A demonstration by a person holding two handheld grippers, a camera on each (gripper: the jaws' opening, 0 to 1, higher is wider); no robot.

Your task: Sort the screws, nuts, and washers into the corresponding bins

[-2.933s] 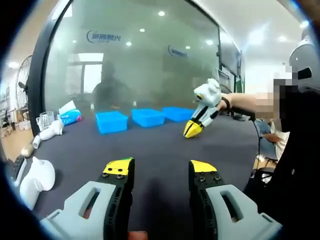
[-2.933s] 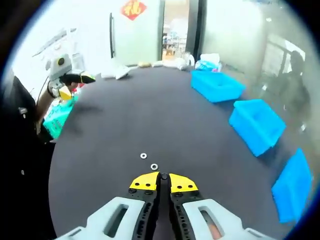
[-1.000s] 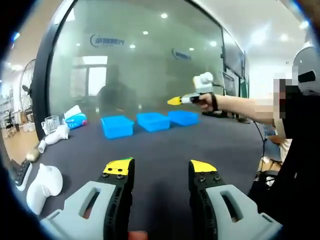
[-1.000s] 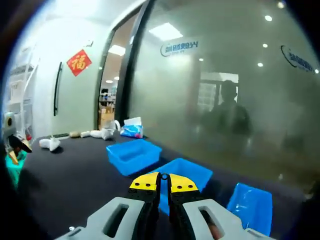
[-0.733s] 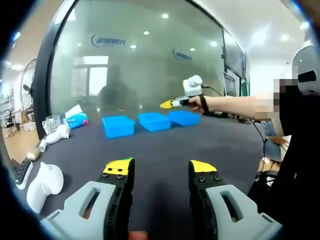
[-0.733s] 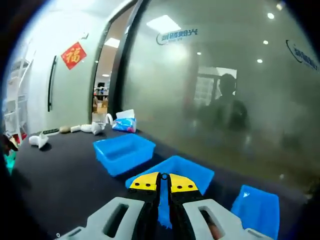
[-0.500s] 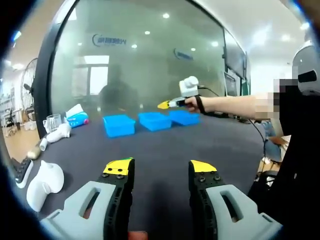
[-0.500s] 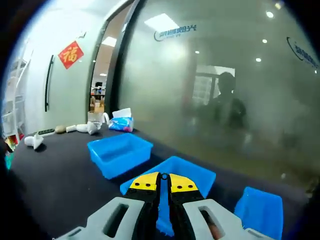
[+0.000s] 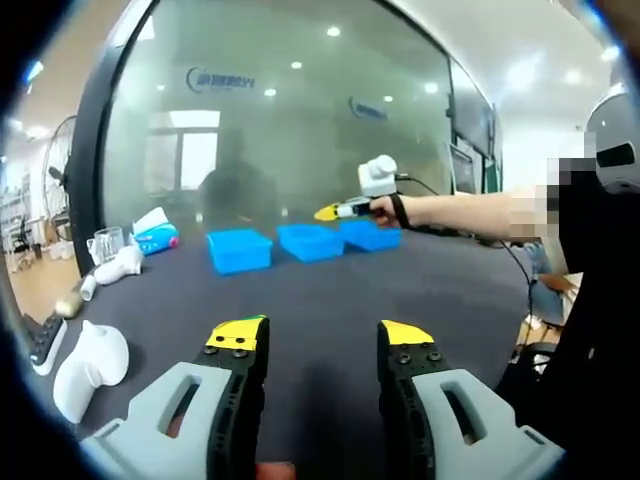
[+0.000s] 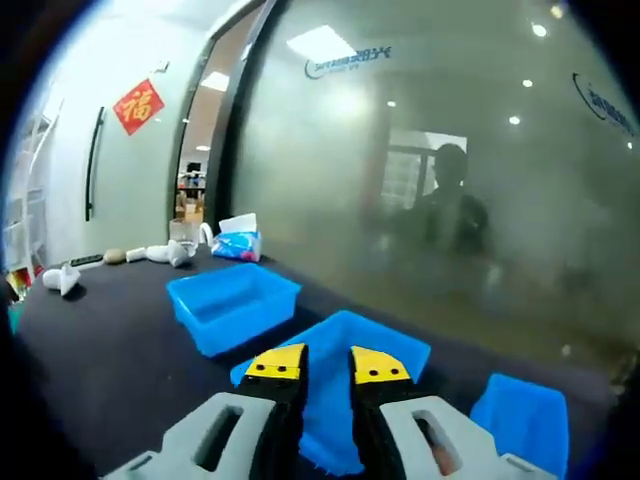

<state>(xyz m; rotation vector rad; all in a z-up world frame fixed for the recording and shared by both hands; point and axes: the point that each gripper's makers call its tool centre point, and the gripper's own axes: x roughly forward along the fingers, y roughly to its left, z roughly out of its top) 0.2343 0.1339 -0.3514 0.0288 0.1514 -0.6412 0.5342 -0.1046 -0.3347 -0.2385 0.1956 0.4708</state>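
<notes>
Three blue bins stand in a row at the far side of the dark table [image 9: 330,300]: left bin [image 9: 240,250], middle bin [image 9: 310,241], right bin [image 9: 368,234]. My left gripper [image 9: 320,336] hangs open and empty over the near table. My right gripper [image 9: 338,210], at the end of an outstretched arm, hovers just above the middle bin. In the right gripper view my right gripper [image 10: 328,364] has its jaws slightly parted directly over the middle bin [image 10: 400,352], with the left bin [image 10: 233,303] and right bin [image 10: 530,420] on either side. I see nothing between the jaws.
A frosted glass wall [image 9: 280,120] rises just behind the bins. White plastic pieces [image 9: 80,365], a dark remote [image 9: 45,340], a tissue pack [image 9: 155,238] and a cup [image 9: 102,244] lie along the table's left end. The person's body [image 9: 590,330] stands at the right.
My right gripper rose from the table near two washers, travelled over the middle bin, and its jaws went from shut to slightly parted. The left gripper has stayed put and open.
</notes>
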